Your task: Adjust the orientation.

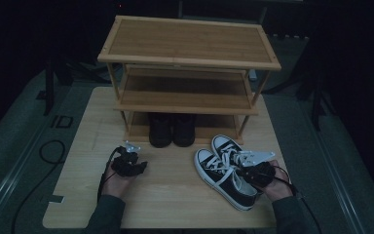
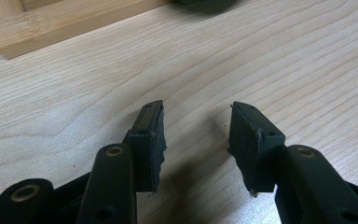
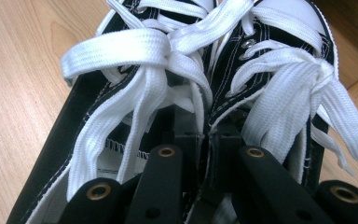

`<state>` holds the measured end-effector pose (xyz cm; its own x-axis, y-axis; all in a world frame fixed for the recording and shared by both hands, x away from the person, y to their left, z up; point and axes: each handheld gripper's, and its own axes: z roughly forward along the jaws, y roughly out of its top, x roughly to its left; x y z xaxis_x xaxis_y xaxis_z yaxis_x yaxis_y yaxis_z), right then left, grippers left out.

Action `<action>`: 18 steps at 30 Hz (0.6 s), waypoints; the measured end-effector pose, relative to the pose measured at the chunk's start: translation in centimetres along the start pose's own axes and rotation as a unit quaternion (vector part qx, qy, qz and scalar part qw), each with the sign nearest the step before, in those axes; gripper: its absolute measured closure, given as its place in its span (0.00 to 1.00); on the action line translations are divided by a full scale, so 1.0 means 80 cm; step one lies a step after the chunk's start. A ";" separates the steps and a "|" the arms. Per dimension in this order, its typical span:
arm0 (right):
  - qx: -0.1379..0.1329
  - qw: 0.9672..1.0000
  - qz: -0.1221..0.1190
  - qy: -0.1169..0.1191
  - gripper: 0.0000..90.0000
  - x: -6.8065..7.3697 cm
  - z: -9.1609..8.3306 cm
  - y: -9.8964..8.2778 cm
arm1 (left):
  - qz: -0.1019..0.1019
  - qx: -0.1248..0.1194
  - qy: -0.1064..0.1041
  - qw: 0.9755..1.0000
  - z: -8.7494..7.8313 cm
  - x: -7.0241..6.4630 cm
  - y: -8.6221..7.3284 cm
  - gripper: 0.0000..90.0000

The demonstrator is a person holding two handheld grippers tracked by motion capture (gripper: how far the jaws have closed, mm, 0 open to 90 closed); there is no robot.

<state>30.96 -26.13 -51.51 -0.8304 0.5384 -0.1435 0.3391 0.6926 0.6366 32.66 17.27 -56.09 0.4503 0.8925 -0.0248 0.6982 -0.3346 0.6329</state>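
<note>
**Right fingers clamp a pair of sneakers; left fingers spread over bare wood**

The right gripper (image 1: 253, 171) sits at the heels of two black-and-white sneakers (image 1: 224, 168) that lie side by side on the bench (image 1: 175, 195), toes pointing away from the person toward the rack (image 1: 187, 68). In the right gripper view the fingers (image 3: 189, 140) are clenched together, one inside each shoe, pinching the two inner collar walls where the sneakers meet. White laces (image 3: 140, 51) bunch in loose bows just ahead of the fingers, and the white toe caps lie farther beyond them.

The left gripper (image 1: 129, 163) rests low over the bench, well apart from the sneakers, which are off to its right. Its fingers (image 2: 149, 135) are released, spread with only bare wood grain between them. Ahead of them and to the left runs the rack's bottom edge (image 2: 70, 23).

A pair of black shoes (image 1: 171, 129) stands on the rack's lowest shelf, beyond and slightly right of the left fingers. The two upper shelves are bare. A cable (image 1: 51, 151) loops on the floor left of the bench.
</note>
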 end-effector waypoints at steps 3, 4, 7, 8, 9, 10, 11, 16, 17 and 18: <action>0.003 1.000 0.005 0.003 0.92 -0.002 0.000 -0.001 | 0.000 0.000 0.001 1.000 0.000 0.000 0.000 0.62; 0.004 1.000 0.006 0.004 0.90 -0.003 0.000 -0.001 | 0.001 0.000 0.001 1.000 0.000 0.000 0.000 0.62; 0.015 1.000 0.025 0.007 0.87 -0.004 0.000 -0.001 | 0.001 0.000 0.001 1.000 0.000 0.000 0.000 0.62; 0.020 0.999 0.029 0.005 0.86 -0.005 0.000 -0.001 | 0.001 0.000 0.001 1.000 0.000 0.000 0.000 0.62; 0.022 0.999 0.039 0.005 0.85 -0.006 0.000 -0.001 | 0.000 0.000 0.001 1.000 0.000 0.000 0.000 0.62; 0.027 0.999 0.047 0.002 0.83 -0.005 0.000 0.001 | 0.000 -0.001 0.000 1.000 0.000 0.000 0.000 0.62; 0.032 0.998 0.055 0.001 0.83 -0.005 0.000 0.002 | 0.000 -0.001 0.000 1.000 0.000 0.000 0.000 0.62; 0.055 0.995 0.077 -0.007 0.78 -0.002 0.001 0.011 | -0.001 -0.001 -0.001 1.000 0.000 0.000 0.000 0.62; 0.058 0.995 0.080 -0.009 0.77 0.000 0.002 0.013 | -0.001 -0.001 -0.001 1.000 0.000 0.000 0.000 0.62; 0.063 0.995 0.083 -0.009 0.75 0.001 0.002 0.014 | 0.000 -0.001 -0.001 1.000 0.000 0.000 0.000 0.62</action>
<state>31.38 -25.24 -50.87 -0.7500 0.6588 -0.0588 0.5247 0.6468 0.5535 32.66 17.28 -56.11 0.4516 0.8918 -0.0269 0.6970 -0.3337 0.6347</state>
